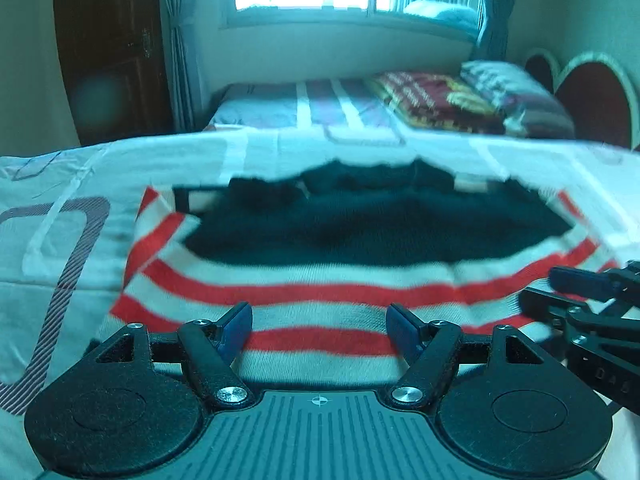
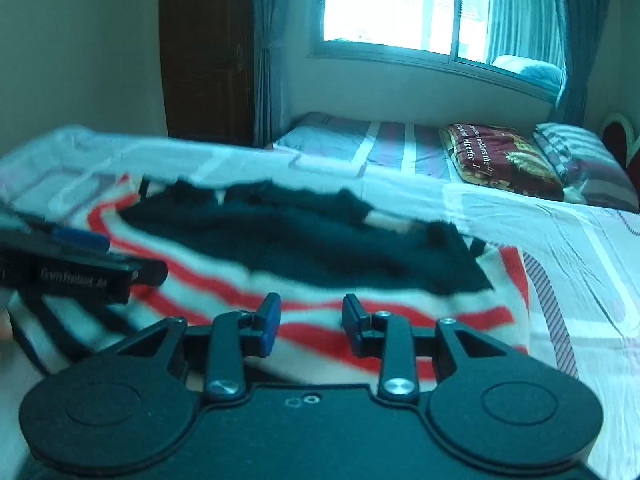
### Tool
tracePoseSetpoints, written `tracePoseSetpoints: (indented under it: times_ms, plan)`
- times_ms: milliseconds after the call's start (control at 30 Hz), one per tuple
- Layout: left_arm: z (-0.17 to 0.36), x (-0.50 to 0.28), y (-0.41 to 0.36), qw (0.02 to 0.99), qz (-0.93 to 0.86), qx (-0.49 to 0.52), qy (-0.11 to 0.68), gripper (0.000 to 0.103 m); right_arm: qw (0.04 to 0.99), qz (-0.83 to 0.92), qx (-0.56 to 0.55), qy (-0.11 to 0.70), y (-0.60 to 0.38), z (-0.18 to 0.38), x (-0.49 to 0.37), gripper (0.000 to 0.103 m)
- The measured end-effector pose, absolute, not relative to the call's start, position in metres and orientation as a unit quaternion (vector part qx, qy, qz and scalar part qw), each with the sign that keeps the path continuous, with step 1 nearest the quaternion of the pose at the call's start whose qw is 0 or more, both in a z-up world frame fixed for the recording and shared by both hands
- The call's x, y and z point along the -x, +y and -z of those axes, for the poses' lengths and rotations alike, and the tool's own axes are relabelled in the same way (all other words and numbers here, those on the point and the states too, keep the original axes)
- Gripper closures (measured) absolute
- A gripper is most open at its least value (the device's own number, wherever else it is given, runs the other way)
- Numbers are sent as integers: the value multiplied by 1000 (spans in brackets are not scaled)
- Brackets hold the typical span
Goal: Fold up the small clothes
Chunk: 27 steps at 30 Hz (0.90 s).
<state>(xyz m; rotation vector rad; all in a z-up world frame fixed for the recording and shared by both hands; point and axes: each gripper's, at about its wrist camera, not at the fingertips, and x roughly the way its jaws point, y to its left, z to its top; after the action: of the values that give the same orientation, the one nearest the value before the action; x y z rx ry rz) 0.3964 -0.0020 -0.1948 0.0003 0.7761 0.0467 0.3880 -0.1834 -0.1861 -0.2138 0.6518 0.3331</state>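
Low wrist views (shared sweater (image 1: 320,264))

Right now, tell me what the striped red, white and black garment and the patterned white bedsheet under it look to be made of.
Striped red, white and black garment: seemingly knitted, soft and matte, going by fine ribbed lines across the stripes and a fuzzy black edge. Patterned white bedsheet: apparently thin woven cloth, smooth and matte, with printed lines and shallow creases. Blur leaves both uncertain.
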Motion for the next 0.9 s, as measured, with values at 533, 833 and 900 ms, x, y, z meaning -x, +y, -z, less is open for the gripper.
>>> tracePoseSetpoints:
  times_ms: [533, 833, 900]
  plan:
    - [193, -369, 27, 922, -55, 9, 383, 13, 926, -120, 66, 351, -222, 185, -372, 59]
    - [185, -340, 12, 931, -40, -22, 362, 13, 933, -107, 79, 334, -218, 178, -342, 74]
    - [193, -338, 20, 927, -48, 4, 372, 13, 934, -90, 60, 339, -234, 184, -336, 72]
